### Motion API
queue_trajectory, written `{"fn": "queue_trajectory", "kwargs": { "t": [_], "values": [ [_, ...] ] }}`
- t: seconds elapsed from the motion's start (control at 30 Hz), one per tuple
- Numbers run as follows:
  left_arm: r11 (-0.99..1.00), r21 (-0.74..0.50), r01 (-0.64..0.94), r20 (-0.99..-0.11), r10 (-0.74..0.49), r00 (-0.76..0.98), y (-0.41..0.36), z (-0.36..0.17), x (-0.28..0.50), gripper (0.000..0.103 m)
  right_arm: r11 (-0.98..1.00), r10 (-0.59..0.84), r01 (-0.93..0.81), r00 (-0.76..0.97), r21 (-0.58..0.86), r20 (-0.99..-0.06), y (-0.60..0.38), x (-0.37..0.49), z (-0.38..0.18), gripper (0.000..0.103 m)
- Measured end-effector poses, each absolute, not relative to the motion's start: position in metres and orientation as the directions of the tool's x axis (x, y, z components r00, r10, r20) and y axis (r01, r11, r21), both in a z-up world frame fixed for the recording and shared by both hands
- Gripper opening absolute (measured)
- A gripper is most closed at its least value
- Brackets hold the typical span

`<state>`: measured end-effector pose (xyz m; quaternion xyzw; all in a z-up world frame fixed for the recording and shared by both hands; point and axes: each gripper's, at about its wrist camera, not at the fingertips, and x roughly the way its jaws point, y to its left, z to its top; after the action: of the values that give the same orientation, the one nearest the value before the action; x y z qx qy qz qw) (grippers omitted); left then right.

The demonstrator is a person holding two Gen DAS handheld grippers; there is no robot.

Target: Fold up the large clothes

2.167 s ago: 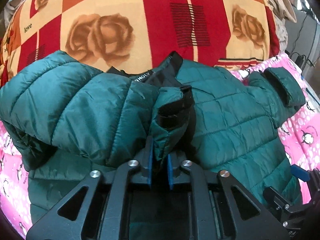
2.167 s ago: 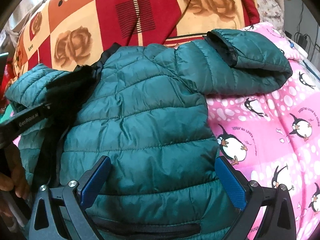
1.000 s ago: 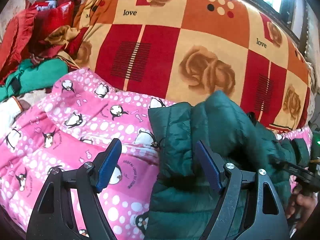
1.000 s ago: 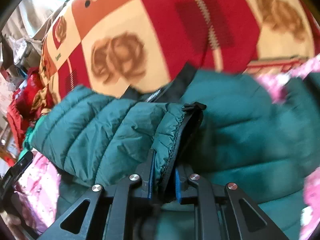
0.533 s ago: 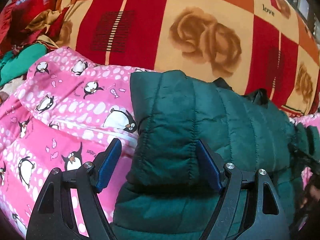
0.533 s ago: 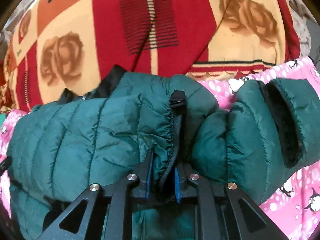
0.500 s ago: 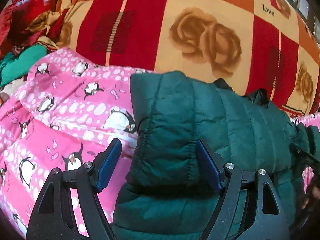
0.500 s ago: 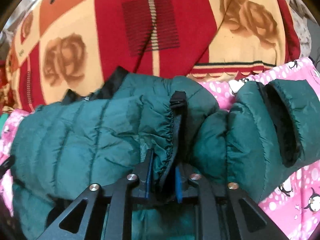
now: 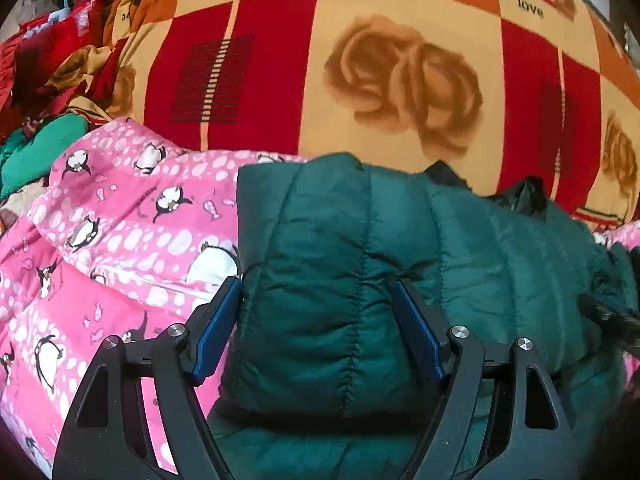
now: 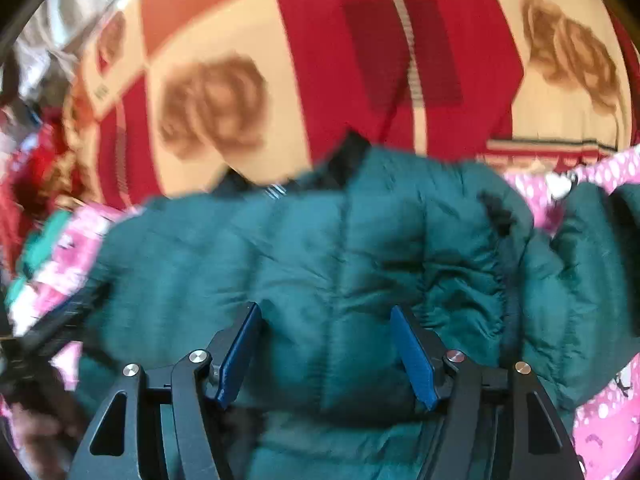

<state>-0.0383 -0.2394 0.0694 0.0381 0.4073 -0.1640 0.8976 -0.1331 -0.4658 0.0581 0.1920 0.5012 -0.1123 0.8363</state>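
A dark green quilted puffer jacket [image 9: 340,280] lies on the pink penguin blanket [image 9: 100,240]. Its left sleeve is folded across the body. My left gripper [image 9: 318,320] is open, its blue pads on either side of the folded left shoulder edge. In the blurred right wrist view the jacket [image 10: 340,260] fills the middle, with the left sleeve's black-edged cuff [image 10: 500,264] lying loose on it and the right sleeve [image 10: 592,264] bunched at the right. My right gripper [image 10: 326,344] is open over the folded sleeve, holding nothing.
A big red, orange and cream rose-print quilt [image 9: 400,60] is piled behind the jacket. Red and green clothes [image 9: 40,80] are heaped at the far left. The right gripper's black frame [image 9: 608,316] shows at the left wrist view's right edge.
My right gripper has opened and let go of the left sleeve's cuff, which now lies on the jacket; the view swung left. My left gripper stays open and has moved closer to the shoulder edge.
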Motion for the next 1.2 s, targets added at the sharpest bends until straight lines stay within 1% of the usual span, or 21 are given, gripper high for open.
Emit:
{"fn": "queue_trajectory", "kwargs": {
  "t": [0.07, 0.13, 0.23, 0.37, 0.43, 0.47, 0.53, 0.6, 0.77, 0.93, 1.2],
  "values": [
    [0.942, -0.071, 0.327, -0.744, -0.269, 0.612, -0.240, 0.066, -0.038, 0.079, 0.904, -0.010, 0.383, 0.465, 0.191, -0.885, -0.466, -0.132, 0.040, 0.065],
    [0.943, -0.071, 0.325, -0.743, -0.267, 0.614, -0.240, 0.063, -0.037, 0.080, 0.904, -0.010, 0.380, 0.474, 0.195, -0.881, -0.466, -0.134, 0.040, 0.065],
    [0.944, -0.068, 0.322, -0.744, -0.263, 0.614, -0.240, 0.060, -0.037, 0.080, 0.910, -0.012, 0.370, 0.472, 0.185, -0.882, -0.464, -0.141, 0.055, 0.065],
    [0.946, -0.062, 0.318, -0.738, -0.258, 0.623, -0.240, 0.059, -0.038, 0.080, 0.926, -0.057, 0.348, 0.514, 0.147, -0.856, -0.460, -0.159, 0.079, 0.066],
    [0.948, -0.047, 0.316, -0.734, -0.247, 0.632, -0.242, 0.059, -0.040, 0.080, 0.927, -0.070, 0.350, 0.513, 0.134, -0.855, -0.460, -0.162, 0.076, 0.081],
    [0.948, -0.041, 0.316, -0.733, -0.243, 0.635, -0.242, 0.058, -0.041, 0.080, 0.928, -0.081, 0.354, 0.498, 0.117, -0.864, -0.460, -0.162, 0.069, 0.083],
    [0.948, -0.035, 0.317, -0.730, -0.241, 0.639, -0.243, 0.059, -0.042, 0.080, 0.927, -0.082, 0.361, 0.451, 0.098, -0.889, -0.461, -0.156, 0.050, 0.083],
    [0.949, -0.036, 0.314, -0.732, -0.239, 0.638, -0.241, 0.062, -0.044, 0.080, 0.923, -0.072, 0.368, 0.447, 0.110, -0.892, -0.461, -0.155, 0.046, 0.083],
    [0.947, -0.022, 0.320, -0.718, -0.238, 0.655, -0.239, 0.077, -0.060, 0.080, 0.920, -0.063, 0.364, 0.501, 0.145, -0.863, -0.460, -0.167, 0.077, 0.083],
    [0.936, -0.059, 0.347, -0.693, -0.288, 0.661, -0.242, 0.092, -0.082, 0.080, 0.929, -0.115, 0.356, 0.532, 0.098, -0.839, -0.453, -0.186, 0.102, 0.083],
    [0.922, -0.047, 0.384, -0.675, -0.313, 0.668, -0.257, 0.104, -0.105, 0.080, 0.929, -0.193, 0.368, 0.531, 0.020, -0.825, -0.456, -0.216, 0.115, 0.083]
  ]
}}
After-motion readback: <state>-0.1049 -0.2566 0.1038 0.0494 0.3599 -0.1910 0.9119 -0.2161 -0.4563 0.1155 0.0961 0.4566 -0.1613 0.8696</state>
